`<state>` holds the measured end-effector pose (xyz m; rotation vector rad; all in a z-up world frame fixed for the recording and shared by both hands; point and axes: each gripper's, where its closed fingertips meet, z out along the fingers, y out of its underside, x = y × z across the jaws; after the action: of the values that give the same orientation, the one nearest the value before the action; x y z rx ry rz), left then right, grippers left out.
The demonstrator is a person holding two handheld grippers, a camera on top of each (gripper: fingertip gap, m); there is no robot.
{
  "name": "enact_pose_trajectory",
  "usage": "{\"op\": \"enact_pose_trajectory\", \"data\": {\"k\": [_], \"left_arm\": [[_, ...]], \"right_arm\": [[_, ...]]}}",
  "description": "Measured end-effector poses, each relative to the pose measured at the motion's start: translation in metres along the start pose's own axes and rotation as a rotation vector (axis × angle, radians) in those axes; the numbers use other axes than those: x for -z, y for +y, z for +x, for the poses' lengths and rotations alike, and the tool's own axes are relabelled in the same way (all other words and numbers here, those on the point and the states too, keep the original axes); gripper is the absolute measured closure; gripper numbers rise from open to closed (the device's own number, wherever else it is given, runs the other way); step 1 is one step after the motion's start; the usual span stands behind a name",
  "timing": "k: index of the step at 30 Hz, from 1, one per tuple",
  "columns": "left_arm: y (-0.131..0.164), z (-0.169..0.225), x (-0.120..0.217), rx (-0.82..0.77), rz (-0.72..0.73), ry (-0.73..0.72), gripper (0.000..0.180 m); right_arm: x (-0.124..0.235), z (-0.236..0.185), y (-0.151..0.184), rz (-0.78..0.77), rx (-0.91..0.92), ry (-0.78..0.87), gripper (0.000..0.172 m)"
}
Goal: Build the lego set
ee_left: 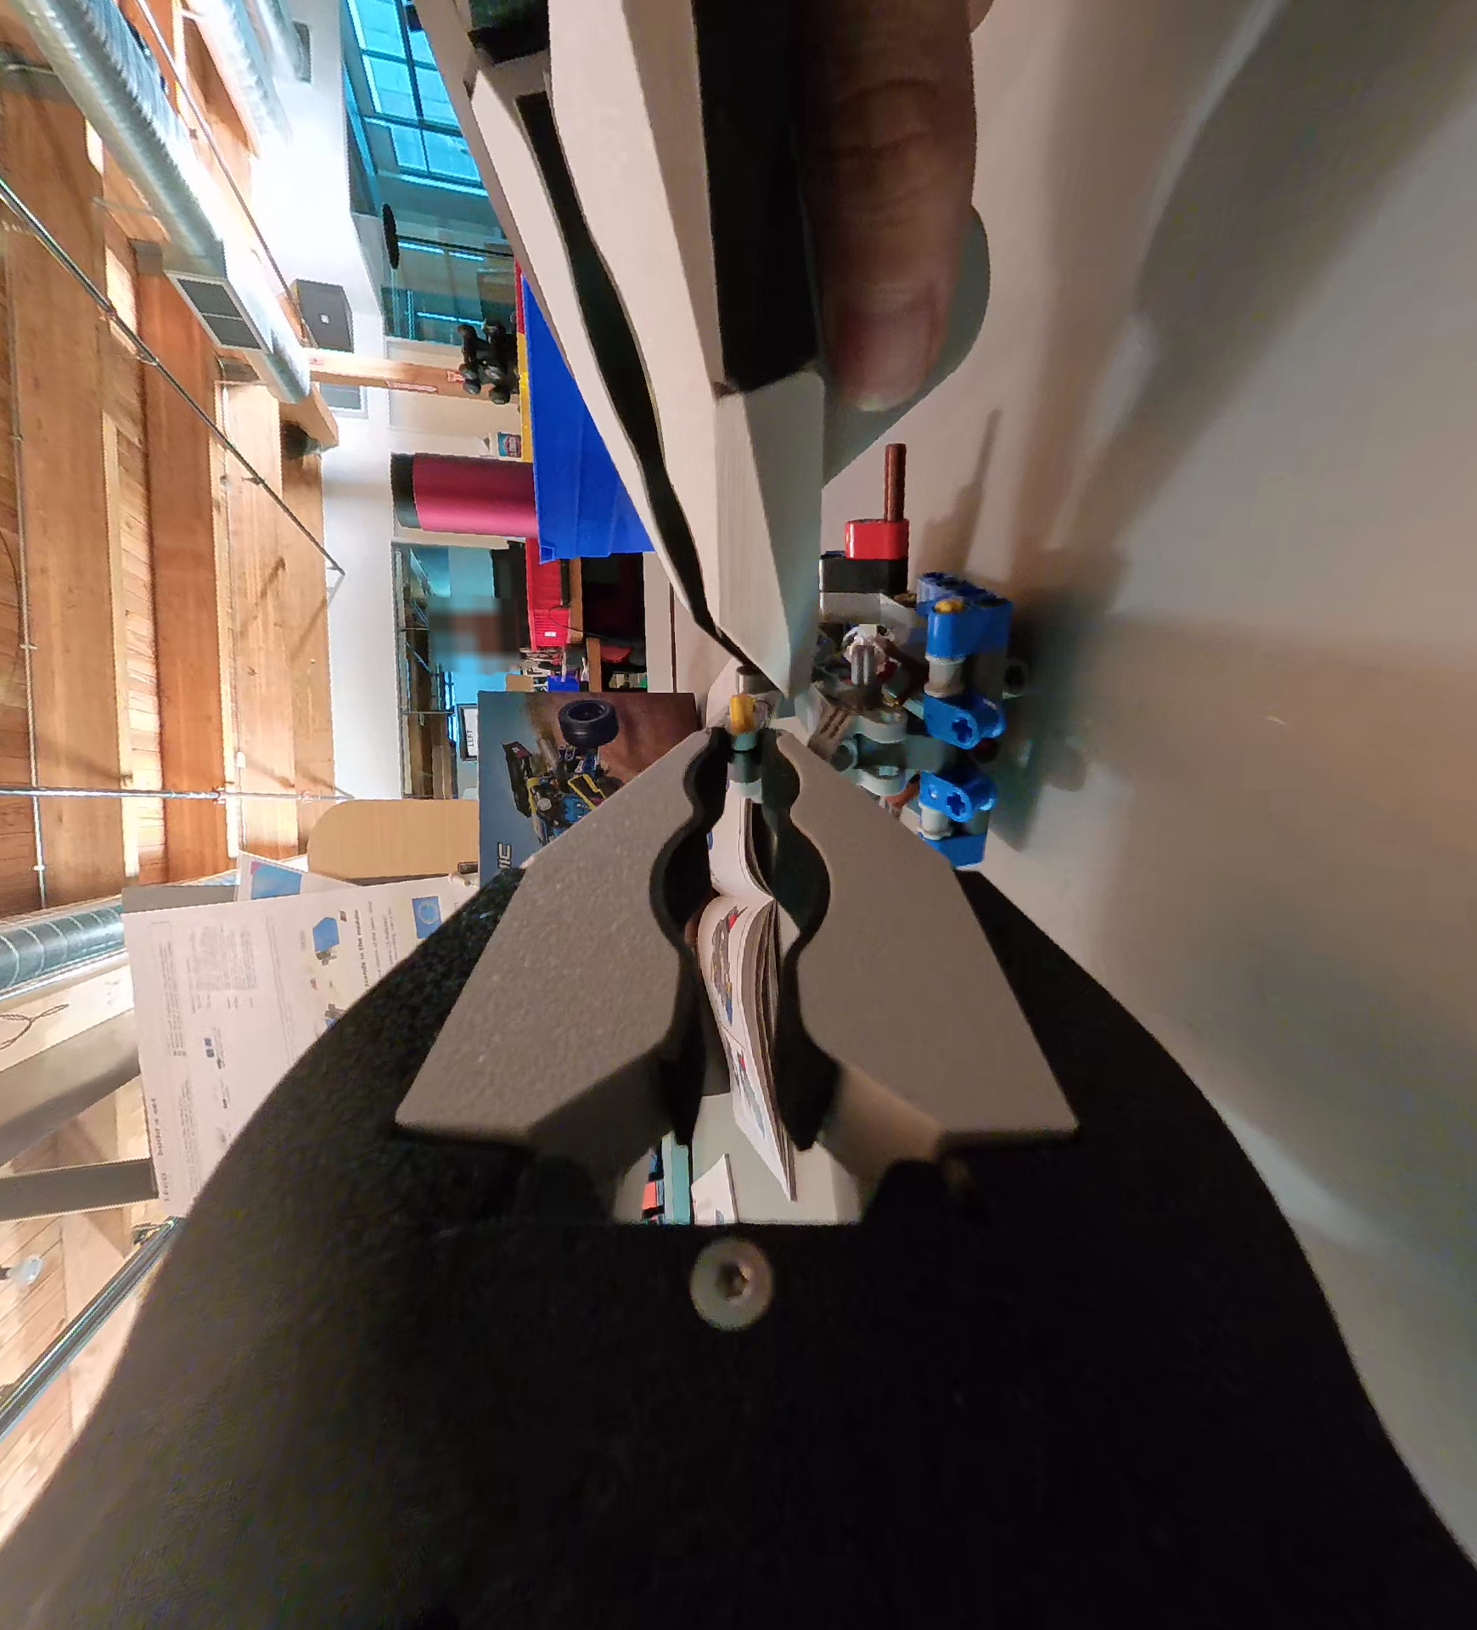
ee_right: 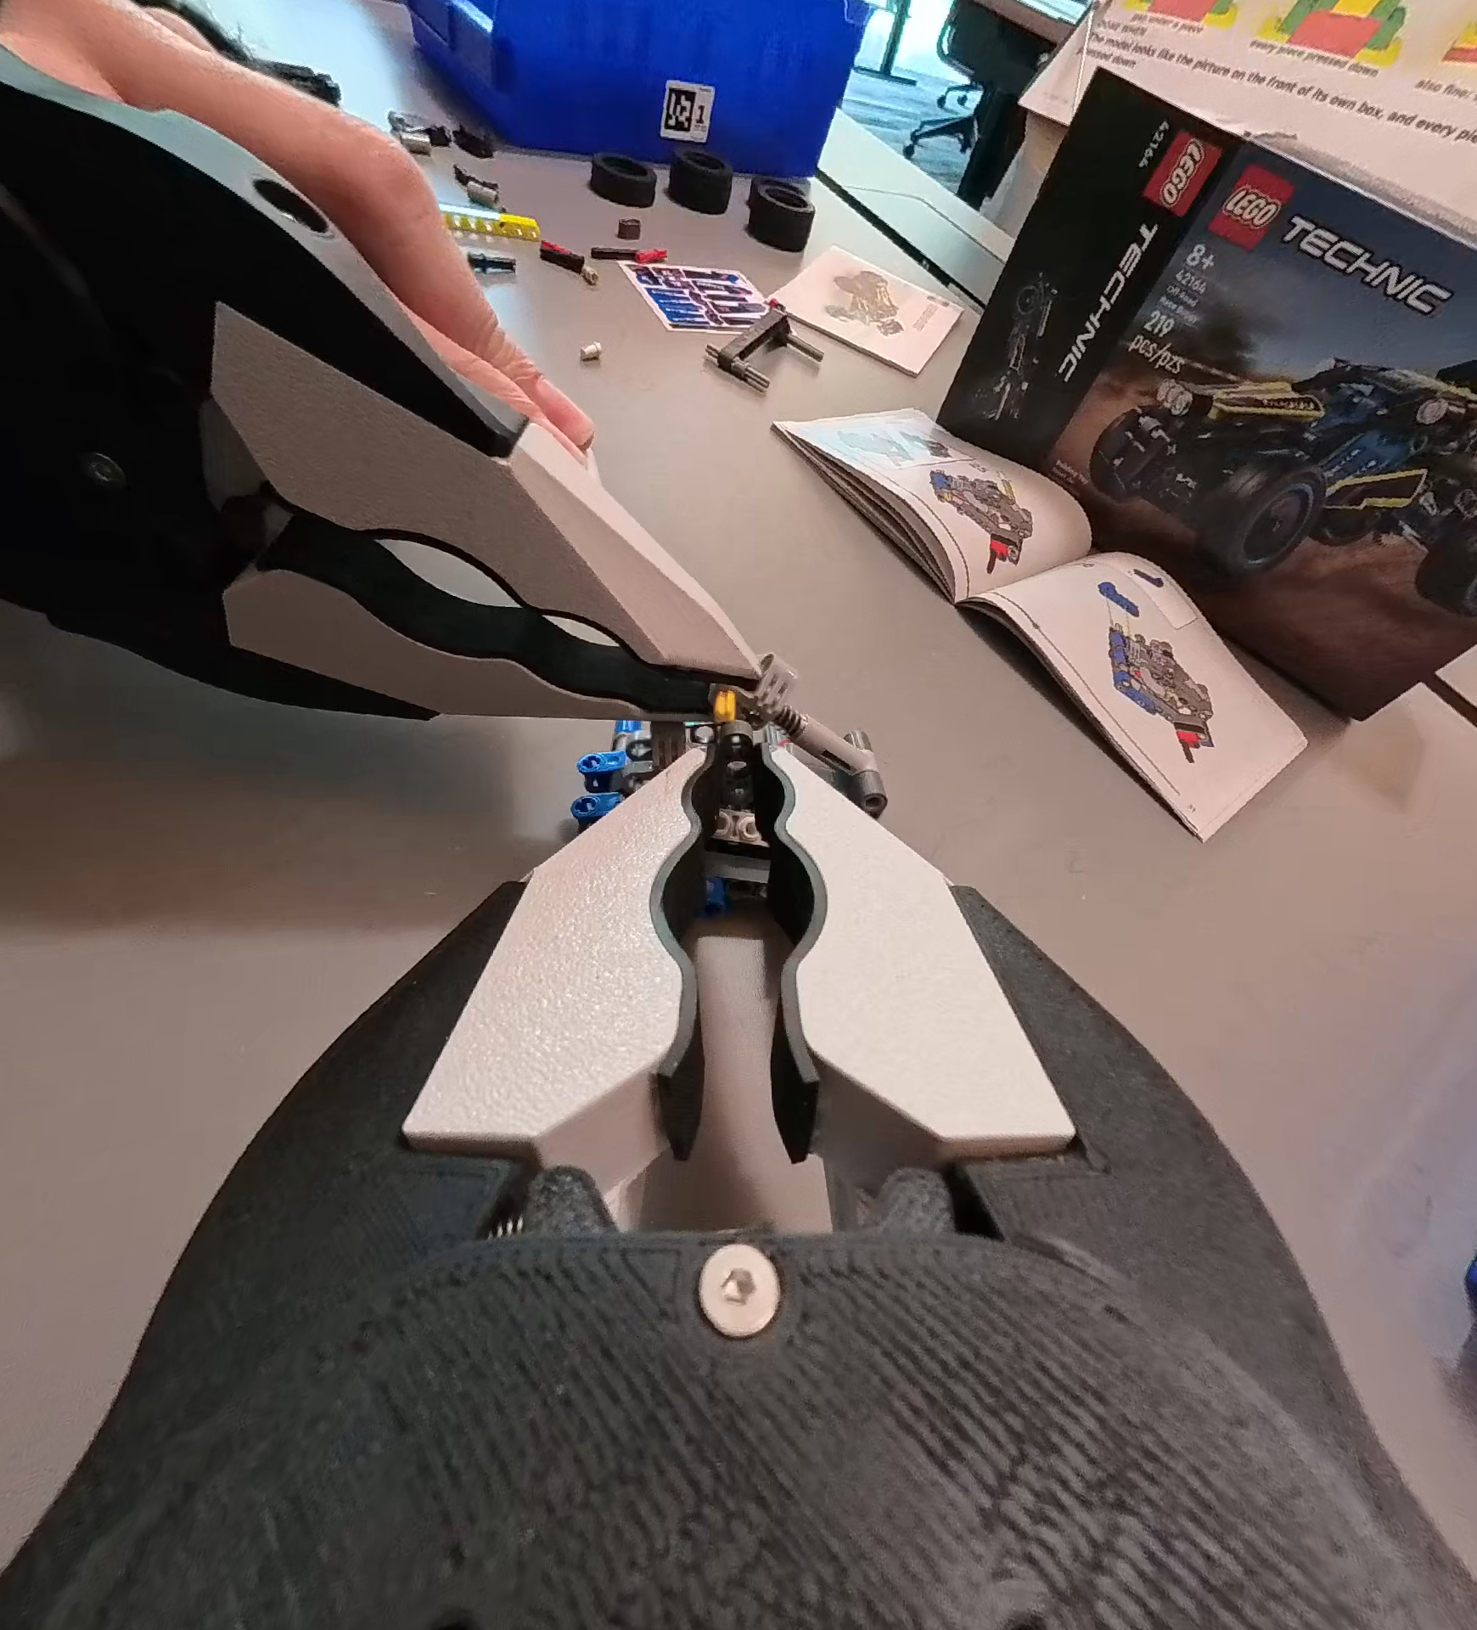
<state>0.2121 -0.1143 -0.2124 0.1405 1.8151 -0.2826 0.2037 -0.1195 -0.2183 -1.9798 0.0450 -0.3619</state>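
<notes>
With the left gripper [ee_left: 748, 750] clamped on a yellow-tipped pin [ee_left: 744, 713] and the right gripper [ee_right: 739, 767] on the toy model [ee_left: 938, 706] on the table [ee_right: 188, 882], a skewed push could pop parts loose

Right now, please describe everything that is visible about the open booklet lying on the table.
The open booklet is a thin paper manual. It lies flat on the grey table, just in front of the toy box. Both white pages show coloured drawings of a blue and grey model. The left page arches up near the spine and the right page lies flatter. Neither pair of tongs touches it.
</notes>
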Motion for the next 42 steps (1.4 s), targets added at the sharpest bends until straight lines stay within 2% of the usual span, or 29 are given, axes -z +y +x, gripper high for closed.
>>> {"op": "enact_pose_trajectory", "data": {"k": [17, 35, 42], "left_arm": [[0.000, -0.001, -0.006, -0.026, -0.033, 0.021, 0.176], [-0.003, 0.000, -0.011, -0.179, -0.097, 0.024, 0.177], [-0.004, -0.001, -0.014, -0.173, -0.121, 0.036, 0.177]], "right_arm": [[0.002, 0.003, 0.000, 0.006, 0.013, 0.029, 0.168], [0.003, 0.008, 0.003, -0.009, 0.012, 0.059, 0.168], [0.004, 0.011, 0.004, -0.017, 0.059, 0.090, 0.168]]}}
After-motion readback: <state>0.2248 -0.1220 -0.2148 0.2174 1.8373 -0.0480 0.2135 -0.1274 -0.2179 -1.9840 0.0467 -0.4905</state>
